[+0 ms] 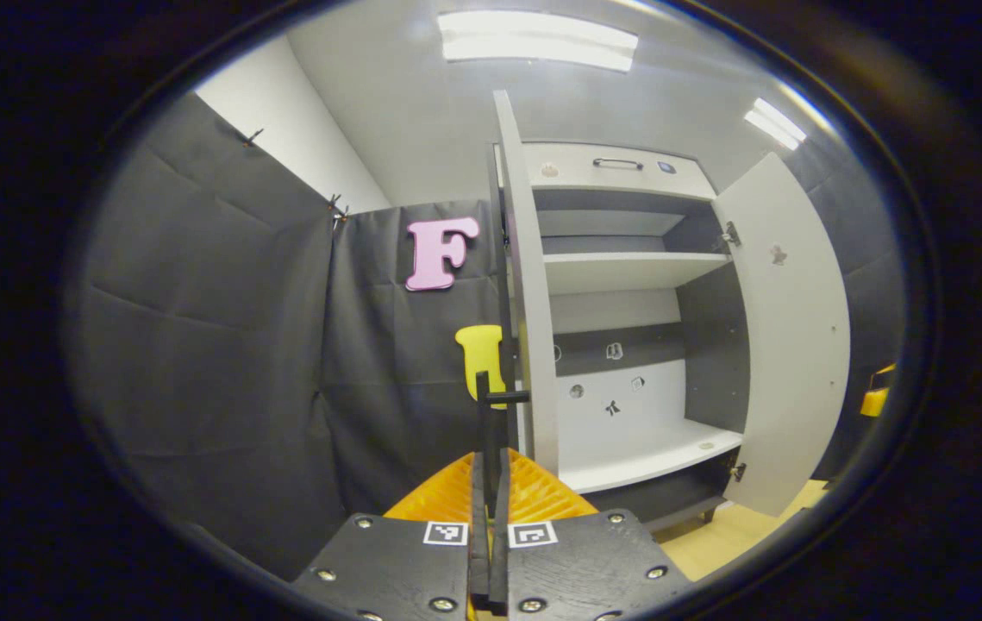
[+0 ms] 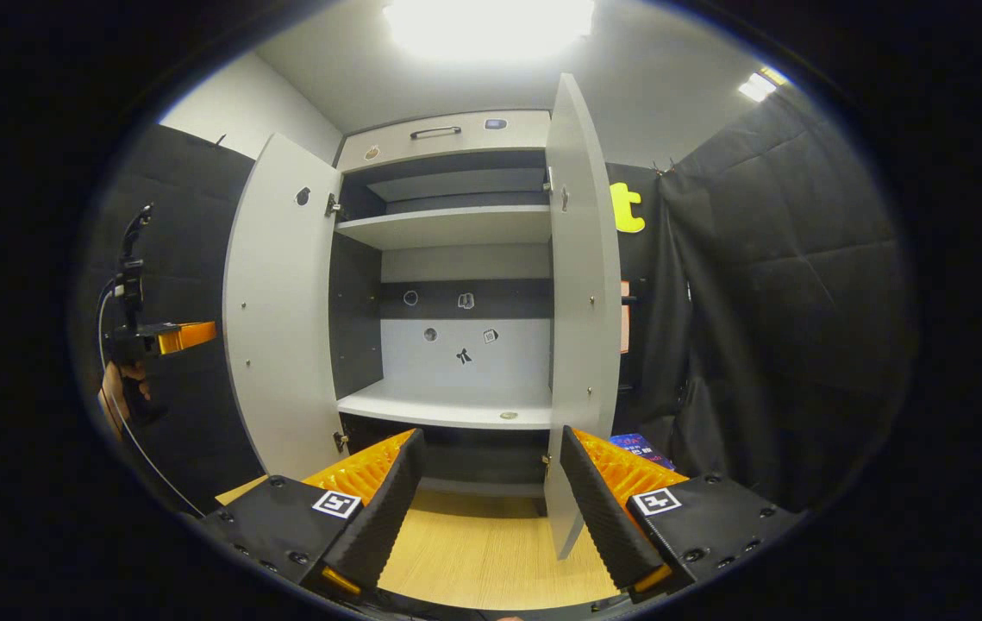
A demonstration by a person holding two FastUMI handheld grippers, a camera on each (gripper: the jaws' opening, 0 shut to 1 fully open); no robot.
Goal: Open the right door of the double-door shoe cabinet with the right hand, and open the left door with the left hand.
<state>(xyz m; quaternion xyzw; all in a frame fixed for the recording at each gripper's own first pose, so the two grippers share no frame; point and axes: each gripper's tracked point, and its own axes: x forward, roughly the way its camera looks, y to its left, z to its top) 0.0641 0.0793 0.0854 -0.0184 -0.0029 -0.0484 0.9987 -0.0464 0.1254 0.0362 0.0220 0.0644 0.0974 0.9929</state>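
Note:
The shoe cabinet [image 2: 447,228] stands with both doors swung wide and its shelves bare. In the left gripper view the left door [image 1: 534,328] is edge-on, and my left gripper [image 1: 488,483] is shut on its thin black handle [image 1: 484,405]. The right door [image 1: 788,345] hangs open farther right. In the right gripper view my right gripper [image 2: 491,504] is open, low in front of the cabinet. The right door [image 2: 581,285] has its lower edge between the fingers, close to the right one [image 2: 607,509], not pinched. The left door [image 2: 279,319] has the left gripper [image 2: 184,336] and a hand [image 2: 115,392] behind it.
Black cloth walls close in on both sides of the cabinet. A drawer with a handle [image 2: 434,131] tops it. The wooden floor [image 2: 482,543] runs in front, and a blue flat item [image 2: 641,447] lies on it behind the right door. The right gripper [image 1: 874,392] shows orange at the far right.

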